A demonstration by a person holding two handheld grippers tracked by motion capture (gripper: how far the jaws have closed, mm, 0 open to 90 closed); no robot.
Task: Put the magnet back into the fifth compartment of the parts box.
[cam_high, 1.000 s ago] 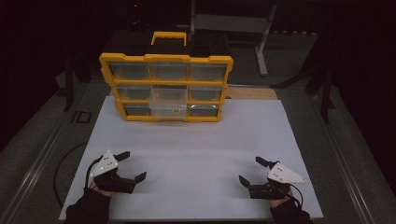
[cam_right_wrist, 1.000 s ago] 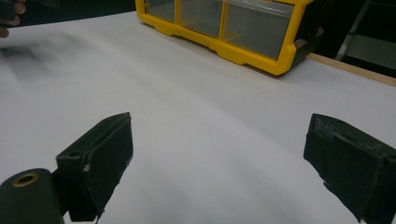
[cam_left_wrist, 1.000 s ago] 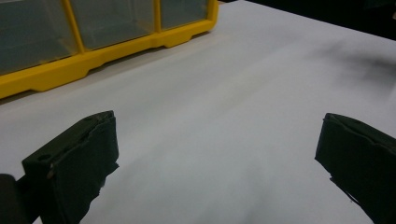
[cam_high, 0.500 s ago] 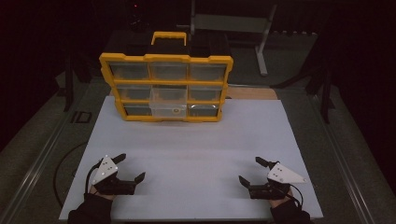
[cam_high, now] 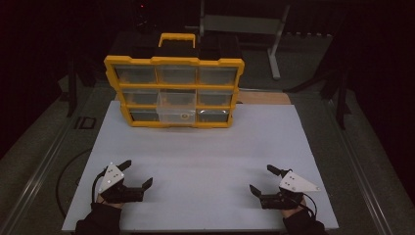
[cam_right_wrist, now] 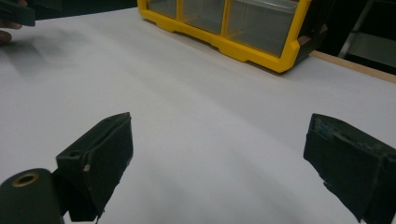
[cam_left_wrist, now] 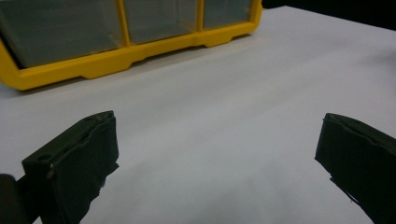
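White table w/ yellow organizer at the far edge.

Table (cam_high: 205, 156) had a flat white top, most of it bare. A yellow organizer (cam_high: 174, 91) stood upright on its far part, approx. centred, slightly left; three rows of clear drawers faced the person. Bottom-middle drawer (cam_high: 176, 111) was pulled out over the top. Wood strip (cam_high: 262, 98) showed along the far edge, right of the organizer. Organizer's yellow base sat flat on the white surface in both gripper views.
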